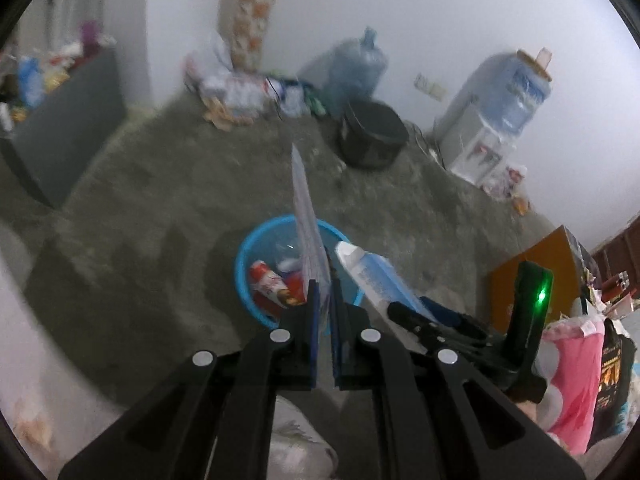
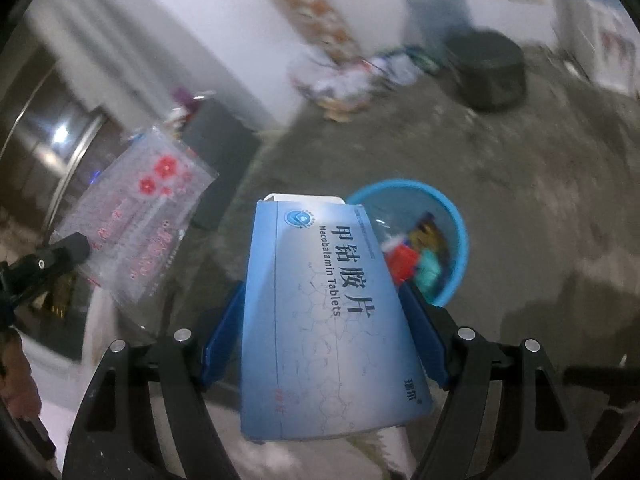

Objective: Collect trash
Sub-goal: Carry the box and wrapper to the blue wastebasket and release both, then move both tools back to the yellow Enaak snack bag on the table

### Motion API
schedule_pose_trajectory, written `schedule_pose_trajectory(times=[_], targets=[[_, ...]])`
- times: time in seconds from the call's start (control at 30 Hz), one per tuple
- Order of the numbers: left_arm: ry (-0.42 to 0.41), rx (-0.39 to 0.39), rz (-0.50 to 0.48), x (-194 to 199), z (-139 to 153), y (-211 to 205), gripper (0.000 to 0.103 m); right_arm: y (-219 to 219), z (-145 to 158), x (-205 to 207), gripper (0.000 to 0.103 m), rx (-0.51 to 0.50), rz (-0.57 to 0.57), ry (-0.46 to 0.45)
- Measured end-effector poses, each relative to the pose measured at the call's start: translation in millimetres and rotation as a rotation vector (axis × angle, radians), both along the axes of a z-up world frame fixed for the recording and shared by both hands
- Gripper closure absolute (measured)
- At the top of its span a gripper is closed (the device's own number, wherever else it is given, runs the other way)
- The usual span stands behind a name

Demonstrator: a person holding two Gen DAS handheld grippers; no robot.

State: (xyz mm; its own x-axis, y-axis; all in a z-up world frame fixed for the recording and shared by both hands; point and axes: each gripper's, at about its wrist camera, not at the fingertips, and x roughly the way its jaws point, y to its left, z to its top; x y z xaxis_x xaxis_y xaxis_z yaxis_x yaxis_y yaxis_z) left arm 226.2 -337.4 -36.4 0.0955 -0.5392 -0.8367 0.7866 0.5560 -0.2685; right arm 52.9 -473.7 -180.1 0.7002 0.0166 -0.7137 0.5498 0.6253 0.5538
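Basin point(image 2: 450, 216) of blue plastic sits on the floor just beyond both tools, slightly right of the right tool point(image 2: 324, 320), which pinches a tablet box point(image 2: 320, 304) lengthwise. The left tool point(image 1: 325, 304) is pressed together on a thin clear packet point(image 1: 308, 224), edge-on and directly above the basin's rim, so it looks nearer to dropping.

I am in a lived-in room of a home: grey carpet point(image 1: 168, 200), a water dispenser point(image 1: 492, 120) by the wall, a spare water jug point(image 1: 356, 64), household clutter point(image 1: 248, 92).
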Motion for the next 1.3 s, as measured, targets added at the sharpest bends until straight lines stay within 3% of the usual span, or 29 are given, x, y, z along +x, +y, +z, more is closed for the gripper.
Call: schedule_pose_trajectory(times=[0.17,0.23,0.27,0.3,0.33,0.43,0.67,0.87,0.97,1.07,1.2,1.3], targets=[[0.030,0.054,-0.064,26.0,-49.8,-71.8,0.097,-36.4,-42.7,29.4,0.029,0.066,-0.063,0.038],[0.030,0.101,-0.085,29.4,-71.9,-88.8,0.082,-48.4,-67.3,41.4,0.024,0.086,-0.083,0.065],[0.025,0.125,-0.085,32.0,-81.7,-95.0,0.064,-52.5,-83.4,48.8,0.020,0.074,-0.102,0.092],[-0.001,0.143,-0.063,34.2,-91.8,-100.8,0.054,-54.1,-92.0,48.6,0.019,0.064,-0.115,0.124],[-0.017,0.148,-0.049,35.1,-95.5,-104.0,0.053,-55.8,-101.9,49.6,0.019,0.062,-0.127,0.162],[-0.018,0.153,-0.040,33.9,-99.6,-105.8,0.049,-56.3,-114.7,34.8,0.019,0.117,-0.163,0.179],[-0.099,0.132,-0.077,19.1,-58.4,-77.0,0.045,-47.4,-86.4,7.3,0.019,0.095,-0.175,0.111],[-0.155,0.089,-0.011,5.2,23.6,-4.0,0.045,-25.2,-7.4,10.3,0.019,-0.002,-0.057,-0.046],[-0.199,0.028,0.059,-9.4,70.7,56.4,0.044,1.8,36.7,13.5,0.019,-0.052,0.056,-0.136],[-0.298,-0.036,0.158,-33.9,112.6,135.1,0.039,38.5,69.7,19.1,0.021,-0.059,0.213,-0.209],[-0.366,-0.060,0.313,-62.7,127.5,223.6,0.038,86.8,90.5,26.3,0.028,-0.029,0.404,-0.254],[-0.360,-0.053,0.449,-83.4,111.8,285.9,0.038,126.1,93.5,30.4,0.034,0.014,0.537,-0.245]])
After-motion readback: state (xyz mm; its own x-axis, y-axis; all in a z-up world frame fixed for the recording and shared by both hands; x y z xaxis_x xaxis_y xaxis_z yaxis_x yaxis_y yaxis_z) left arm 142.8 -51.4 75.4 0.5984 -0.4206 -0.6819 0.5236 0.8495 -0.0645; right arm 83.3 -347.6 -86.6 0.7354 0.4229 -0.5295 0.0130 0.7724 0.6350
